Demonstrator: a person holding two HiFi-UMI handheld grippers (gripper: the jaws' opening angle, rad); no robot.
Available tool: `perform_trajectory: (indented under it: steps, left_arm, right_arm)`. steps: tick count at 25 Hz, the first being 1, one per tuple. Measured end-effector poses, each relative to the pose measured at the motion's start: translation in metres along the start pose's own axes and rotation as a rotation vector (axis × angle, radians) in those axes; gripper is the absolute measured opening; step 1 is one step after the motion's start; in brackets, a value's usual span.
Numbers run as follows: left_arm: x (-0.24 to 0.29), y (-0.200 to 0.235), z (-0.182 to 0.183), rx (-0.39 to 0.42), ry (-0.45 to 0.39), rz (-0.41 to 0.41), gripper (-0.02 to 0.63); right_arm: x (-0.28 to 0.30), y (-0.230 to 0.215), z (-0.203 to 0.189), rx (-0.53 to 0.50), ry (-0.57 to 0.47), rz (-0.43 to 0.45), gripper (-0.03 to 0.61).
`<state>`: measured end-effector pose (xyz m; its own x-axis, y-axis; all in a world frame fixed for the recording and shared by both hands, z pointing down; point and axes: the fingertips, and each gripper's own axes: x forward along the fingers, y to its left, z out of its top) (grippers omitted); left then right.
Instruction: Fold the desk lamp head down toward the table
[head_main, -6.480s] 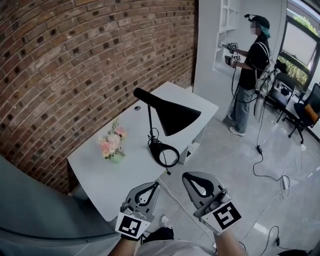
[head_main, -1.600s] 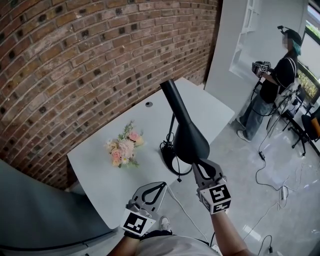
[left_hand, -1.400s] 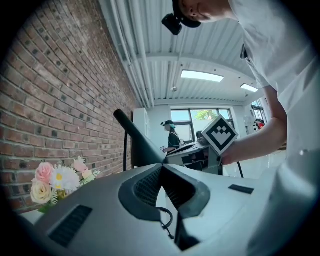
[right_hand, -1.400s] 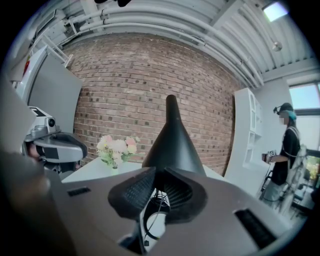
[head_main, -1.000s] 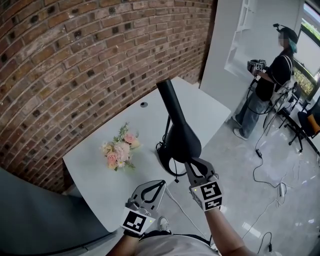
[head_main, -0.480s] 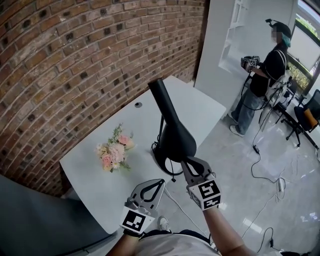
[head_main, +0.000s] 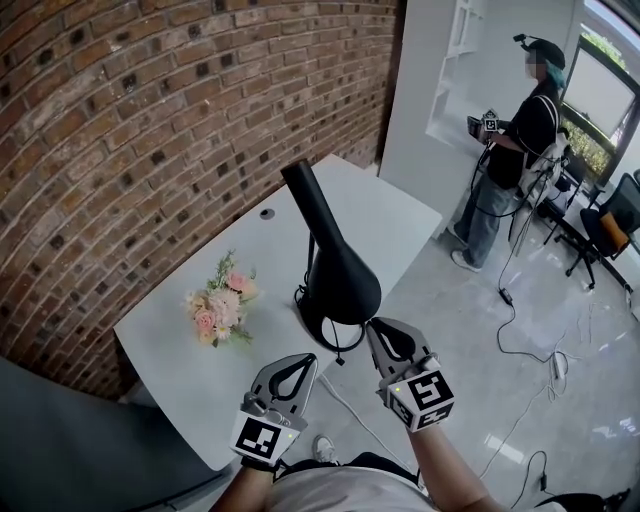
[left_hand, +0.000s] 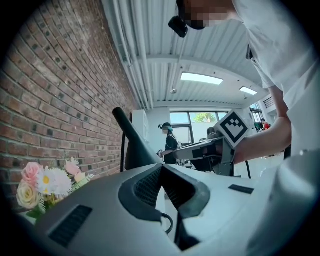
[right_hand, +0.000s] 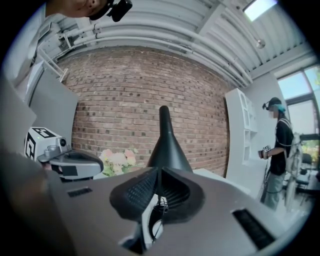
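The black desk lamp (head_main: 335, 272) stands on the white table (head_main: 385, 215), its cone head tipped steeply down with the wide rim low over the ring base (head_main: 322, 335). It also shows in the left gripper view as the lamp (left_hand: 131, 146) and in the right gripper view as the lamp (right_hand: 167, 145). My right gripper (head_main: 378, 324) is shut just right of the shade's rim, a small gap apart, holding nothing. Its tips (right_hand: 157, 170) meet. My left gripper (head_main: 300, 358) hangs shut at the table's near edge, empty, its tips (left_hand: 161, 167) closed.
A small flower bouquet (head_main: 215, 305) sits on the table left of the lamp. A brick wall runs behind the table. A person (head_main: 515, 130) with grippers stands at the far right near chairs (head_main: 610, 215). Cables (head_main: 510, 300) trail on the floor.
The lamp head has gone from level to pointing steeply down. My right gripper, which was against the shade's rim, has drawn back slightly. The left gripper has stayed low.
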<state>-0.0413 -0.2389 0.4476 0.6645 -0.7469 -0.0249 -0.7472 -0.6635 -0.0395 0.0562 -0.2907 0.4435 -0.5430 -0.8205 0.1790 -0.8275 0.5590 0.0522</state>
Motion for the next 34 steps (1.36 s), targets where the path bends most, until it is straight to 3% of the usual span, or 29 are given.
perform_trajectory:
  steps: [11, 34]
  left_arm:
    - [-0.001, -0.005, -0.001, -0.029, -0.003, -0.001, 0.008]
    - [-0.005, -0.005, -0.004, -0.040, -0.008, 0.009, 0.008]
  right_arm:
    - [-0.014, 0.039, -0.006, 0.015, -0.008, 0.071, 0.018]
    - [-0.017, 0.033, -0.006, -0.004, 0.005, 0.047, 0.018]
